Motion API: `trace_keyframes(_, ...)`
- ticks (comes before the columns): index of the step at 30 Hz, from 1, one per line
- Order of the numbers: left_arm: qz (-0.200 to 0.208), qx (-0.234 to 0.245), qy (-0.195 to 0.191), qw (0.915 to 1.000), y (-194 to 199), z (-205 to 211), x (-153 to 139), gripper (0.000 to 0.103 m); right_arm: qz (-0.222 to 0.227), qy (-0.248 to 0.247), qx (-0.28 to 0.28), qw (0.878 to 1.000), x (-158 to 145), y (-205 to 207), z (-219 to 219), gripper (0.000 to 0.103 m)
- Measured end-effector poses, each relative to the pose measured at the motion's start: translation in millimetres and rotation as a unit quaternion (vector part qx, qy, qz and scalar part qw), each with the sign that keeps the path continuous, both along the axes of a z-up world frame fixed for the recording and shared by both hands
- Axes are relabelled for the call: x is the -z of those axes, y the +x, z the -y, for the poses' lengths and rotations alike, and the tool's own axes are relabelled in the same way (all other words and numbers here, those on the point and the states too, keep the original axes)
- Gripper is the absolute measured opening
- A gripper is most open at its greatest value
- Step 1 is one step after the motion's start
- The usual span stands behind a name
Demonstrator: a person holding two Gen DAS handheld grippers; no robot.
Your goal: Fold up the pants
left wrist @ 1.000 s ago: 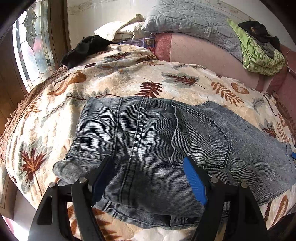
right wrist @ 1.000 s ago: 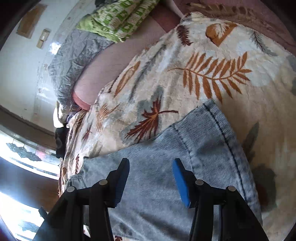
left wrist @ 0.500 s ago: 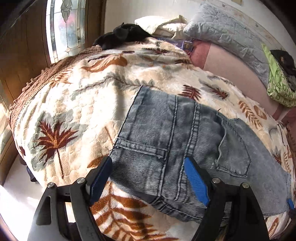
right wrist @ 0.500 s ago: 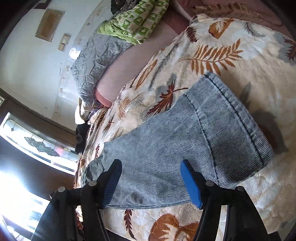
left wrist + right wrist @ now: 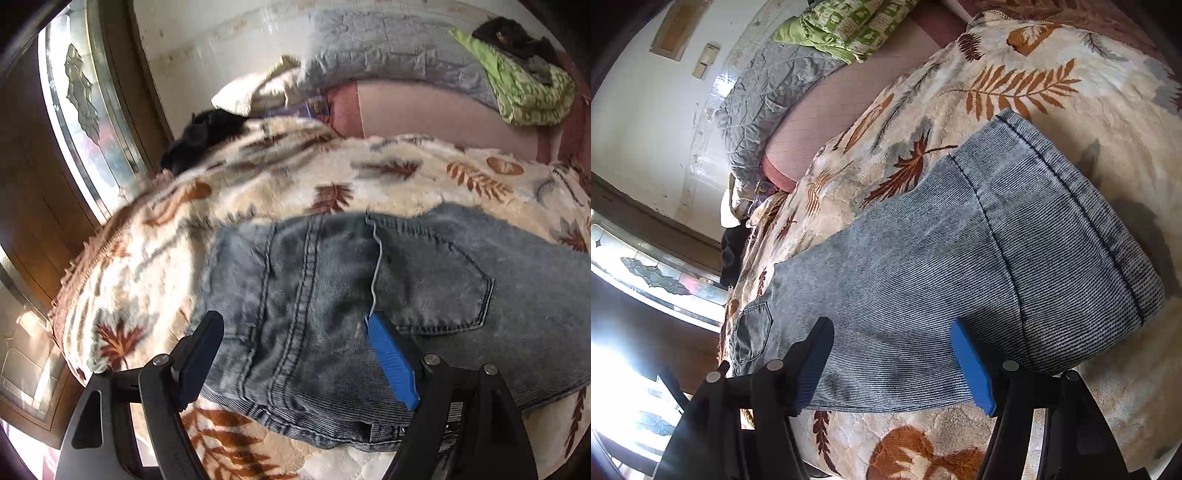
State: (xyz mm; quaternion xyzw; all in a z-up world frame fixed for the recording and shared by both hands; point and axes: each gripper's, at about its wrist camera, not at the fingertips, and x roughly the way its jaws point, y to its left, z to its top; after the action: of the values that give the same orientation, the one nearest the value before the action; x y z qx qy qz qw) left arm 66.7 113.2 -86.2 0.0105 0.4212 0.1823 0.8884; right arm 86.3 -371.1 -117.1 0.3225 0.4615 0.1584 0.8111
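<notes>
Grey-blue denim pants (image 5: 332, 302) lie flat on the leaf-patterned blanket (image 5: 258, 177), folded lengthwise, back pocket up. The left wrist view shows the waistband end. My left gripper (image 5: 295, 332) is open and empty, hovering over the seat of the pants near the waistband. The right wrist view shows the leg end of the pants (image 5: 960, 266), hem at the right. My right gripper (image 5: 892, 339) is open and empty, just above the near edge of the leg.
The bed holds a grey quilt (image 5: 388, 48), a green patterned cloth (image 5: 532, 92), a cream pillow (image 5: 258, 92) and a black garment (image 5: 203, 136) at its far side. A stained-glass window (image 5: 85, 110) stands at the left. The blanket's near edge (image 5: 923, 454) drops off below the grippers.
The left gripper swung back over the pants' seat after drifting toward the waistband corner. The right gripper backed away from the leg, showing the whole hem. Both stayed open.
</notes>
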Motion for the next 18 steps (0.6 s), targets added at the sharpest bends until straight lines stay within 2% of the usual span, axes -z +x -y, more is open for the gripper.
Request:
trace_keyframes(1, -0.033, -0.003, -0.029, 0.9990, 6.1, -7.4, 17.7, 0.082, -0.002, -0.005, -0.001, 1.000, 0.7, 0.2, -1.7, 0.070)
trace_keyframes(2, -0.005, -0.009, -0.036, 0.9993, 1.2, -13.0, 19.6, 0.092, -0.002, -0.010, -0.002, 1.000, 1.1, 0.3, -3.3, 0.070)
trace_keyframes(3, -0.002, -0.015, -0.028, 0.9995, 0.7, -15.0, 17.2, 0.096, -0.002, -0.014, -0.002, 1.000, 0.7, 1.0, -5.0, 0.070)
trace_keyframes(8, 0.011, -0.016, -0.054, 0.9983, -4.4, -19.3, 15.5, 0.095, -0.003, -0.016, 0.004, 1.000, 1.2, 3.7, -7.1, 0.072)
trace_keyframes(11, 0.031, -0.011, -0.053, 0.9980, -11.6, -15.8, 9.2, 0.095, -0.001, -0.026, 0.005, 1.000, -0.5, 5.5, -12.1, 0.074)
trace_keyframes(16, 0.091, 0.020, -0.048, 0.9945, -44.9, 3.4, -24.9, 0.095, 0.016, -0.045, -0.004, 0.999, -6.5, 3.7, -18.9, 0.074)
trace_keyframes(18, 0.097, 0.028, -0.057, 0.9932, -57.9, 12.4, -35.4, 0.095, 0.028, -0.046, -0.002, 0.999, -10.4, -2.9, -19.0, 0.074)
